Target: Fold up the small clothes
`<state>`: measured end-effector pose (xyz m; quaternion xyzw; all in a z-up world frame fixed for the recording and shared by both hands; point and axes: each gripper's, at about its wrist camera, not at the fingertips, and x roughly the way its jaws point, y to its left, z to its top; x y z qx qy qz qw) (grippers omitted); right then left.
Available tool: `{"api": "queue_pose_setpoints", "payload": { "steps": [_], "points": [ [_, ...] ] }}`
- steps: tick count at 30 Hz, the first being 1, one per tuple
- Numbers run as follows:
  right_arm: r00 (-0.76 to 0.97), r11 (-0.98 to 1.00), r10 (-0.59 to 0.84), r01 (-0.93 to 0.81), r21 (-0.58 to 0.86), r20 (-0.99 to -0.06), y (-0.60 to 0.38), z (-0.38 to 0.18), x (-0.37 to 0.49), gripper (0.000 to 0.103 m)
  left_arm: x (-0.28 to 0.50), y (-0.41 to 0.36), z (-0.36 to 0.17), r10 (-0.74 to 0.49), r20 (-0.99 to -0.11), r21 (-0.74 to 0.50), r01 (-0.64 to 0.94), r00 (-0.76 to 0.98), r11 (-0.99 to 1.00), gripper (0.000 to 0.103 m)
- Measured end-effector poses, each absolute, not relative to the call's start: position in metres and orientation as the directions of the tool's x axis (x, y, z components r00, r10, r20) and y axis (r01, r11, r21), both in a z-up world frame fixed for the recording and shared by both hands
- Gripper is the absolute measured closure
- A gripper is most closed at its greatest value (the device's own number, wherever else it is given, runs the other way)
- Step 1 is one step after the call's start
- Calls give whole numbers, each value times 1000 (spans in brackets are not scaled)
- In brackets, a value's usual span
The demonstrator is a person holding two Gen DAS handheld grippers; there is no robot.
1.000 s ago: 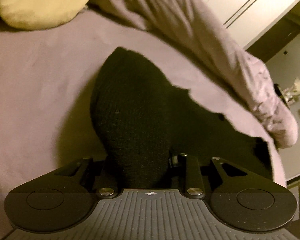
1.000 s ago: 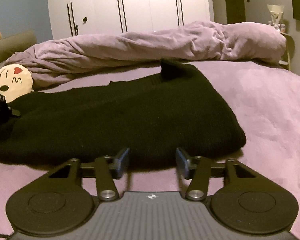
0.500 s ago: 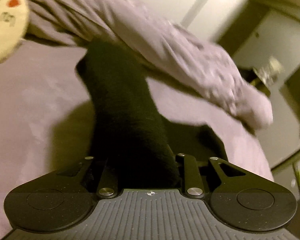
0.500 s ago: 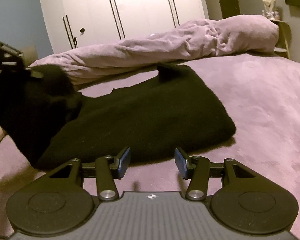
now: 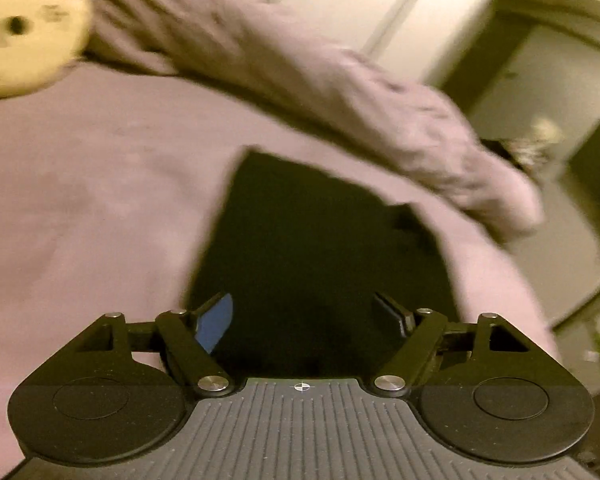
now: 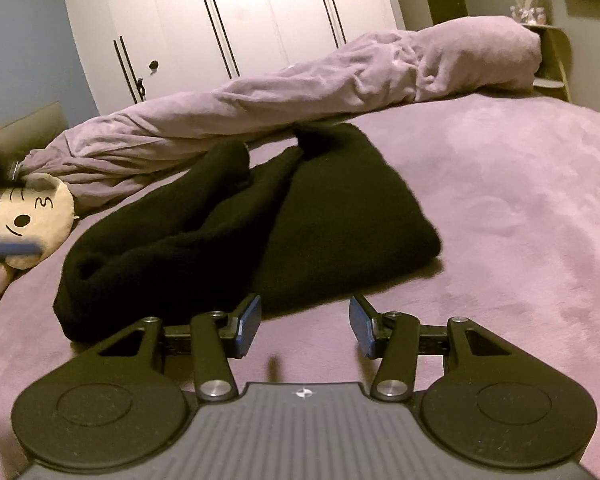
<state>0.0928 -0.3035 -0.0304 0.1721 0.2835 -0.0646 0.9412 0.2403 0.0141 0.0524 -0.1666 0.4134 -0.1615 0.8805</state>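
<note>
One black knit garment [image 6: 260,216] lies on the purple bedspread [image 6: 500,208], its long axis running from the near left, by the round cream plush face [image 6: 32,216], up and away to the right toward the bunched purple duvet [image 6: 340,76]. Its left part is folded over on itself in thick rolls, a rounded end pointing up toward the duvet; its right part lies flatter, with a blunt corner nearest the middle of the bed.

In the left wrist view, which is blurred, the left gripper [image 5: 304,316] hangs over the near end of the garment [image 5: 320,248]. Its jaws have just been opening and now stand wide; the dark cloth lies below and beyond them, and the blue pad [image 5: 216,322] presses on nothing.

The right gripper [image 6: 305,322] sits low over the bedspread just before the garment's near edge, jaws about half apart, with only bare purple cover between them. It holds nothing and I cannot tell whether its tips touch the cloth. White wardrobe doors [image 6: 240,20] stand behind the bed
</note>
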Motion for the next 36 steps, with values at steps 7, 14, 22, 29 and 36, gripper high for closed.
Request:
{"api": "queue_pose_setpoints", "payload": {
  "steps": [7, 14, 22, 29, 36],
  "points": [
    [810, 938, -59, 245, 245, -583, -293, -27, 103, 54, 231, 47, 33, -390, -707, -441, 64, 590, 895, 23],
    [806, 941, -81, 255, 222, -586, -292, -23, 102, 54, 229, 46, 35, -403, -706, -456, 63, 582, 888, 23],
    [802, 939, -88, 265, 220, -591, -291, -22, 102, 54, 228, 43, 34, -405, -710, -446, 77, 576, 892, 23],
    [798, 939, -91, 269, 216, -596, -290, -22, 102, 50, 228, 38, 35, -407, -715, -434, 97, 568, 896, 21],
    [792, 931, -93, 283, 228, -604, -296, -24, 100, 46, 232, 17, 35, -410, -723, -392, 159, 556, 906, 15]
  ]
}}
